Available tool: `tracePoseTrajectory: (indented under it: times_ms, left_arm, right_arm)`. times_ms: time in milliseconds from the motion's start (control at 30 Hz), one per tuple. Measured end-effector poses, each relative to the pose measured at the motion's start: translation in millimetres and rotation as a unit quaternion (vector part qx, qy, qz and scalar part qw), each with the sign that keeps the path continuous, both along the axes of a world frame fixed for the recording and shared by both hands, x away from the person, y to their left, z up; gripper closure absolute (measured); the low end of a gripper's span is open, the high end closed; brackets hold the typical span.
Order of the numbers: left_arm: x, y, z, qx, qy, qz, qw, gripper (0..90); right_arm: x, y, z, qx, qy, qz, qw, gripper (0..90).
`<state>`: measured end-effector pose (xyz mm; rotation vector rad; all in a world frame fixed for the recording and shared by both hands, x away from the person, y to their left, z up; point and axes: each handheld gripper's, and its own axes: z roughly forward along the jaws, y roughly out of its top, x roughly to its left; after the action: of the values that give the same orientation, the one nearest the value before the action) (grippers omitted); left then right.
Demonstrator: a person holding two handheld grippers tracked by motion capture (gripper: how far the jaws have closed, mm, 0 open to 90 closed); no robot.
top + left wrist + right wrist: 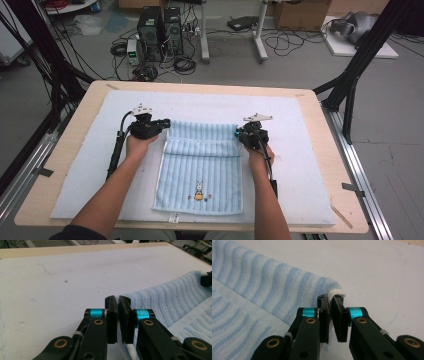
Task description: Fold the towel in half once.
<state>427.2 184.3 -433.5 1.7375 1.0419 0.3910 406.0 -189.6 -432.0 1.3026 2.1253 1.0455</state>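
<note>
Left tool (161, 123) is clamped shut on the left corner of the towel's (200, 175) folded edge; in the left gripper view, cloth is pinched between the closed jaws of that tool (117, 301). Right tool (239, 134) is likewise closed on the right corner, w/ the white hem nipped between its jaws in the right gripper view (330, 298). The light-blue striped towel is laid at the table's (75, 130) centre on a white mat (300, 165), far edge doubled over toward the person. Its long axis is run near-to-far, stripes along it; the rabbit motif (199, 191) is set at the near end, upright to the person. Bare mat is left on both sides and beyond the fold, approx. equal L and R. The near hem is lain close to the mat's near edge.
</note>
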Motion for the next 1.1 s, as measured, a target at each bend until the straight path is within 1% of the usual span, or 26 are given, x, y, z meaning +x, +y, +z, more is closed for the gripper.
tracePoseTrajectory:
  times_ms: [33,67,167,200,233,267,300,333,367,400,433,500,533,567,633,700,733,767,833,900,933,1000,1033,1100]
  left_arm:
    - [0.8,-0.4,0.2,0.001,0.0,0.001,1.0,84.8]
    - [1.6,-0.2,-0.7,0.003,0.001,0.001,1.0,84.8]
    - [2.5,1.4,-3.8,0.007,0.014,-0.002,0.9999,84.1]
    - [2.5,1.8,-4.4,0.01,0.018,0.0,0.9998,82.4]
    - [2.9,2.6,-4.8,0.007,0.023,0.006,0.9997,77.9]
    - [3.4,3.6,-4.9,-0.005,0.036,0.015,0.9992,67.5]
    - [3.2,5.2,-4.6,-0.011,0.051,0.021,0.9984,56.1]
    - [1.7,6.3,-4.4,-0.013,0.055,0.025,0.9981,47.7]
    - [-1.2,7.2,-4.4,-0.011,0.051,0.022,0.9984,44.7]
    - [-4.5,7.8,-4.2,-0.007,0.047,0.017,0.9987,44.8]
    - [-7.9,8.3,-3.8,-0.004,0.046,0.014,0.9989,44.1]
    - [-12.9,10.6,-1.8,-0.003,0.049,-0.002,0.9988,41.8]
    - [-16.9,12.0,-0.9,-0.009,0.042,-0.006,0.999,41.7]
    - [-20.1,13.6,0.4,-0.009,0.036,-0.009,0.9993,43.6]
    - [-25.4,16.1,1.9,-0.011,0.03,-0.007,0.9995,44.0]
    - [-30.2,19.2,1.6,-0.015,0.031,-0.009,0.9994,43.8]
    - [-32.7,19.8,1.0,-0.014,0.034,-0.012,0.9992,43.3]
    - [-36.3,20.4,-0.6,-0.016,0.032,-0.015,0.9993,43.0]
    - [-42.4,20.5,-3.8,-0.014,0.033,-0.021,0.9991,43.4]
    - [-44.6,20.2,-5.5,-0.007,0.042,-0.033,0.9986,43.6]
    - [-45.5,19.6,-5.3,-0.003,0.042,-0.039,0.9984,43.9]
    - [-47.5,17.1,-3.5,-0.001,0.035,-0.049,0.9982,45.8]
    - [-48.5,15.1,-2.6,0.0,0.028,-0.052,0.9983,47.6]
    - [-48.7,11.4,-2.9,0.0,0.018,-0.052,0.9985,50.3]
  right_arm:
    - [0.4,0.6,-1.0,-0.004,-0.001,-0.002,1.0,84.5]
    - [1.3,1.0,-2.2,-0.003,0.0,-0.004,1.0,84.5]
    - [3.1,2.1,-4.3,-0.004,-0.003,-0.005,1.0,84.6]
    - [3.8,2.2,-4.6,-0.003,-0.004,-0.006,1.0,84.5]
    - [3.8,2.5,-4.6,-0.002,-0.002,-0.008,1.0,83.9]
    - [4.3,2.7,-5.1,0.0,-0.003,-0.01,0.9999,81.1]
    - [4.3,2.5,-5.2,0.004,0.0,-0.011,0.9999,74.7]
    - [4.2,1.7,-5.2,0.009,0.003,-0.015,0.9998,65.5]
    - [4.0,0.4,-5.0,0.023,0.011,-0.017,0.9995,60.2]
    - [2.9,-1.2,-4.1,0.031,0.018,-0.014,0.9993,56.6]
    - [1.7,-2.5,-2.9,0.033,0.018,-0.011,0.9992,51.8]
    - [-2.6,-5.4,0.3,0.047,0.022,-0.011,0.9986,48.8]
    - [-4.8,-6.8,1.7,0.05,0.018,-0.011,0.9985,45.3]
    - [-7.0,-7.8,3.0,0.054,0.017,-0.014,0.9983,42.9]
    - [-11.4,-9.1,4.9,0.062,0.022,-0.008,0.9978,40.2]
    - [-15.0,-9.1,6.9,0.052,0.023,-0.003,0.9984,36.9]
    - [-16.9,-9.7,8.3,0.052,0.025,-0.002,0.9983,35.5]
    - [-18.7,-10.6,10.1,0.054,0.023,-0.002,0.9983,34.0]
    - [-21.7,-12.7,13.6,0.061,0.019,-0.002,0.998,33.3]
    - [-24.7,-12.8,16.2,0.063,0.02,0.001,0.9978,33.4]
    - [-25.9,-12.6,17.1,0.062,0.021,0.005,0.9979,33.9]
    - [-28.5,-11.2,19.2,0.06,0.021,0.015,0.9979,36.9]
    - [-29.8,-10.2,20.3,0.059,0.019,0.019,0.9979,38.8]
    - [-31.9,-8.4,21.9,0.051,0.015,0.026,0.9982,43.7]
